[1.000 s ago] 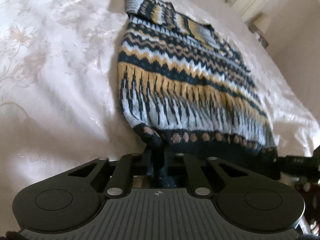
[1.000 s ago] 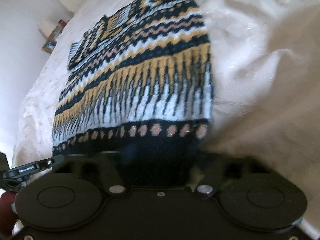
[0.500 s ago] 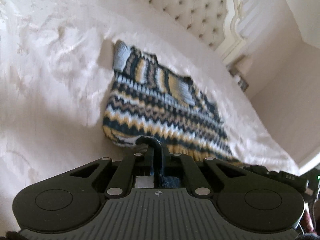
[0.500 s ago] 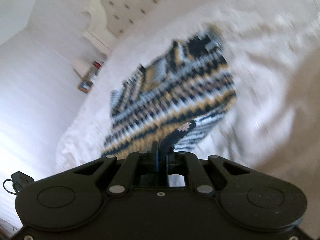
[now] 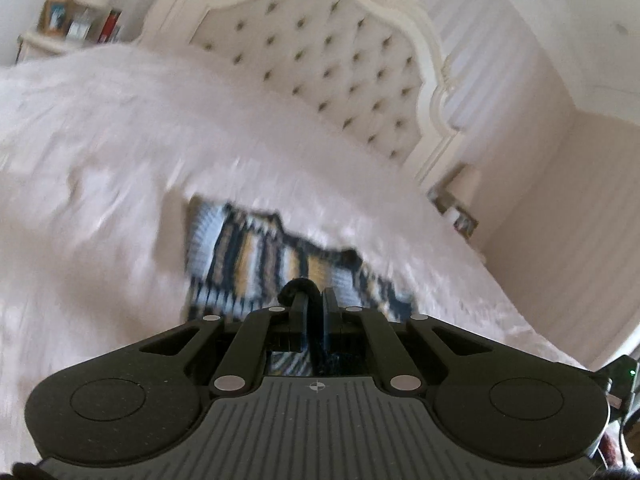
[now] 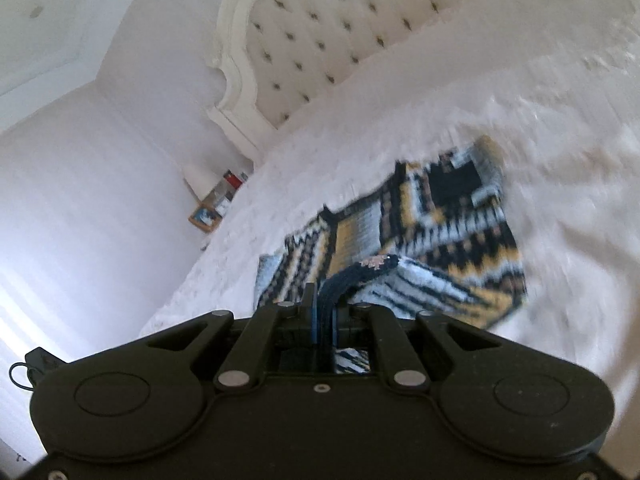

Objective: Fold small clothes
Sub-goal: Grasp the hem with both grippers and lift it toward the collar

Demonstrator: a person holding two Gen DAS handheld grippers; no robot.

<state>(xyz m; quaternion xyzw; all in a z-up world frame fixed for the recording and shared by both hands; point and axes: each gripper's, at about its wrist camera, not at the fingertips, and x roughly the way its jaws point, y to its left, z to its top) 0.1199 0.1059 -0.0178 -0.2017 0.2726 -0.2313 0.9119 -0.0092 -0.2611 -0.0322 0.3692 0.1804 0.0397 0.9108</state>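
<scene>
A knitted sweater (image 5: 248, 264) in navy, yellow and pale blue bands lies on the white bedspread (image 5: 100, 160). My left gripper (image 5: 314, 300) is shut on the sweater's dark hem, which curls up over the fingertips. In the right wrist view the sweater (image 6: 440, 232) spreads ahead, its hem corner lifted off the bed. My right gripper (image 6: 324, 296) is shut on that navy hem strip, which arches up and to the right. Both views are blurred by motion. The lower part of the sweater is hidden behind the gripper bodies.
A tufted cream headboard (image 5: 320, 48) stands at the far end of the bed. A bedside shelf with a picture frame and books (image 5: 72, 24) sits at the upper left, and another nightstand with a frame (image 6: 208, 212) is beside the bed's other side.
Both grippers have risen and tilted up with the hem held, lifting it off the bed. The headboard has come into view and the sweater looks smaller and farther off.
</scene>
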